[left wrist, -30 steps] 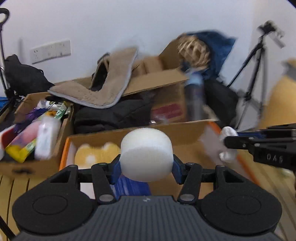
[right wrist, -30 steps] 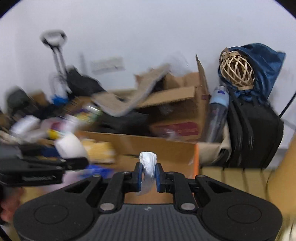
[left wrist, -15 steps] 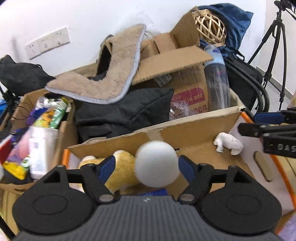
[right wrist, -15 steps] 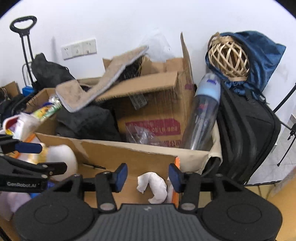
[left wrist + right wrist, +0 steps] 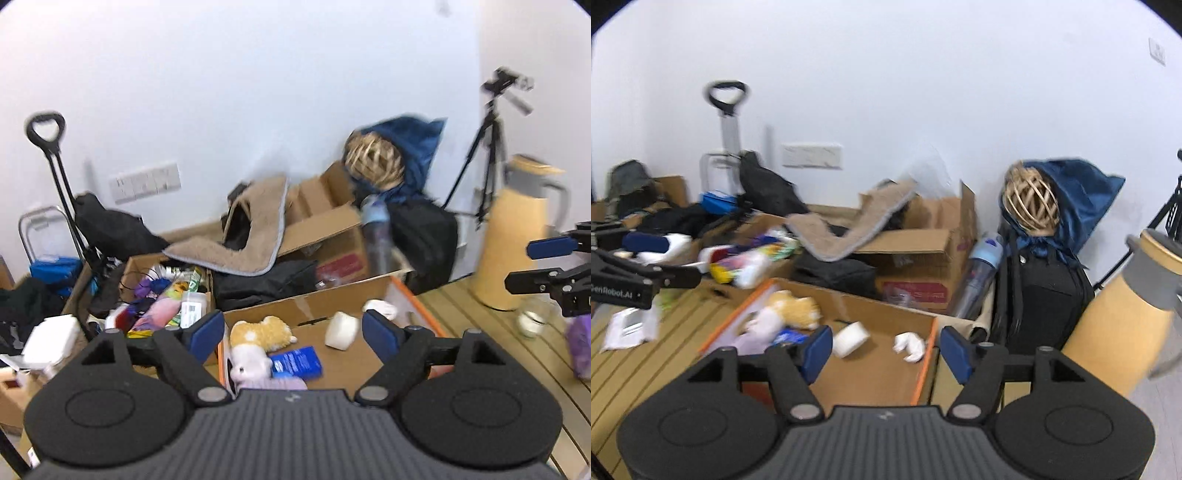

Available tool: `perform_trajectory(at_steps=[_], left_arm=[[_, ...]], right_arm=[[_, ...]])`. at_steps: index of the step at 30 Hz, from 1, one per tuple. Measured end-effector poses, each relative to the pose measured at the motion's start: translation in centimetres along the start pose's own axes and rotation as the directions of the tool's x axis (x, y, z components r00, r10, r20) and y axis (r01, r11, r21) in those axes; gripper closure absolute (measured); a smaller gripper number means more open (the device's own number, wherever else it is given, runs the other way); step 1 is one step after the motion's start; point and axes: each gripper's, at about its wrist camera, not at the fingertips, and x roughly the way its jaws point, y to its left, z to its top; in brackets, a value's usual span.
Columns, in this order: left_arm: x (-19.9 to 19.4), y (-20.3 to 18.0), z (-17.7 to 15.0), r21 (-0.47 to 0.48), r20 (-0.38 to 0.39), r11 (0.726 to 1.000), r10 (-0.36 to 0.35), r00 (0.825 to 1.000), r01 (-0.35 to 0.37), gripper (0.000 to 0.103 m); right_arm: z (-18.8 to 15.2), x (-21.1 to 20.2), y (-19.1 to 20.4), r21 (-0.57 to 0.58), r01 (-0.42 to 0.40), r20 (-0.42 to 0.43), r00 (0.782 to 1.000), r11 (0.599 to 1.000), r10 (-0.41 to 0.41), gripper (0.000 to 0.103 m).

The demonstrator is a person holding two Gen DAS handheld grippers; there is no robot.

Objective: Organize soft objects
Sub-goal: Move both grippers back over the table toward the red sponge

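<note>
Both grips are let go since a second ago: the white foam cylinder [image 5: 341, 329] and crumpled white cloth [image 5: 909, 345] lie in the cardboard box [image 5: 886, 373] below the left hand-held gripper [image 5: 293, 334] and right hand-held gripper [image 5: 884, 350], jaws opening wide, empty.

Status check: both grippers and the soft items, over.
Left gripper and right gripper opening, nothing between fingers. White foam and white wad lie in the box beside the plush. Nothing in the way.

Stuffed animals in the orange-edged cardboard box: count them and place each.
2. A fluffy yellow plush toy lies at the box's left end; a pale white-pink plush toy sits just in front of it, touching. Others may be hidden behind the left claw.
</note>
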Motion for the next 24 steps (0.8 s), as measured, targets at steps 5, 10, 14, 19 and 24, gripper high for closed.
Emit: perform_trajectory(at_steps=[5,10,14,19,24], left_arm=[[-10.3,-2.0,-7.9,-0.025,0.155,1.0,0.005,0.988,-0.001,0.012],[-17.6,-4.6,-18.7,-0.048,0.263,0.999,-0.012,0.965,0.026,0.001],[-20.7,-7.5,-25.6,0.016,0.239,0.997,0.07,0.968,-0.077,0.001],[-24.1,-8.3,-30.7,-0.058,0.216,0.997,0.055,0.975,-0.044,0.0],[-23.9,-7.9,-30.5,-0.069,0.209,0.996,0.072,0.975,-0.059,0.0]], right_arm=[[-6.6,-9.8,3.2,-0.01,-0.043,0.129,0.991,0.999,0.044,0.028],[-15.9,-17.2,7.3,-0.073,0.009,0.265,0.964,0.997,0.011,0.015],[-23.3,-19.7,11.0,-0.092,0.139,0.301,0.948,0.986,-0.105,0.013],[-29.9,-21.5,13.3,0.053,0.044,0.236,0.97,0.998,-0.056,0.013],[-31.3,-20.9,15.1,0.021,0.01,0.178,0.984,1.0,-0.013,0.013]])
